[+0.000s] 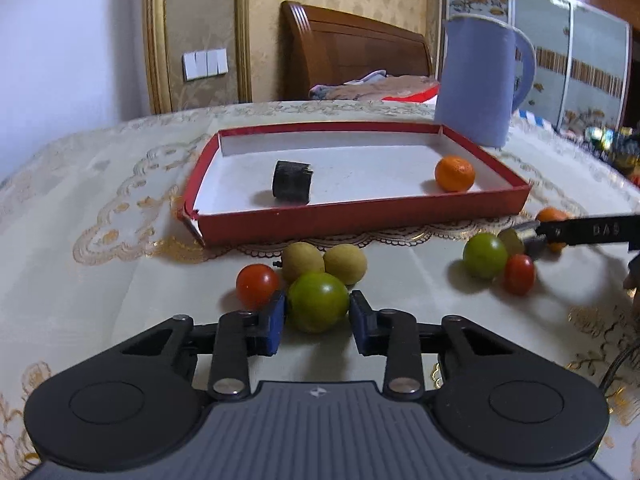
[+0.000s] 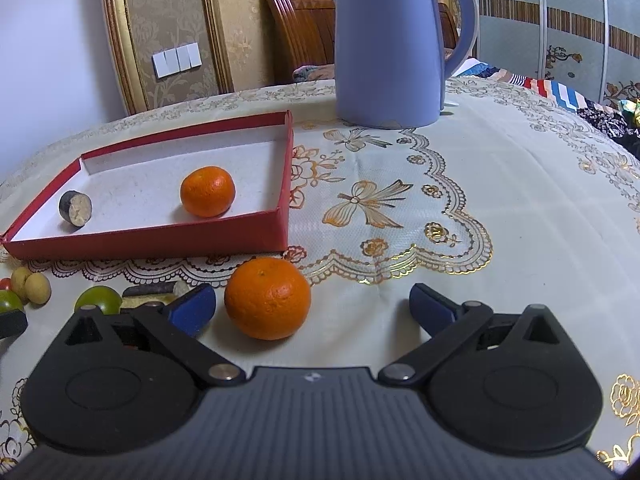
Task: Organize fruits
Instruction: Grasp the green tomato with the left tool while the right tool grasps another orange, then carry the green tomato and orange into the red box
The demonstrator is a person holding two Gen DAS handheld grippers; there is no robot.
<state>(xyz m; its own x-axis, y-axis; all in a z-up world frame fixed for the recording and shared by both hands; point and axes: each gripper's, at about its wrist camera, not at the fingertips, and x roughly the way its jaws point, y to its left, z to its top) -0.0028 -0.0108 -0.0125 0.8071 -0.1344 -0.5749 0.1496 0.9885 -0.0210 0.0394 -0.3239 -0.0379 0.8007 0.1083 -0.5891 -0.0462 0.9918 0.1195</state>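
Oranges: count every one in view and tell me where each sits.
2. One orange lies inside the red box; the other orange sits on the tablecloth between the open right tongs. None seems hidden.

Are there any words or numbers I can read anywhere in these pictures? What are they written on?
"DAS": faint raised letters on the black finger of the right tool, seen from the left wrist view; blurred, so not certain.
Small white logo mark on the ribbed body of the left tool: a symbol, no letters.
Nothing readable on the red box, blue kettle or fruit.
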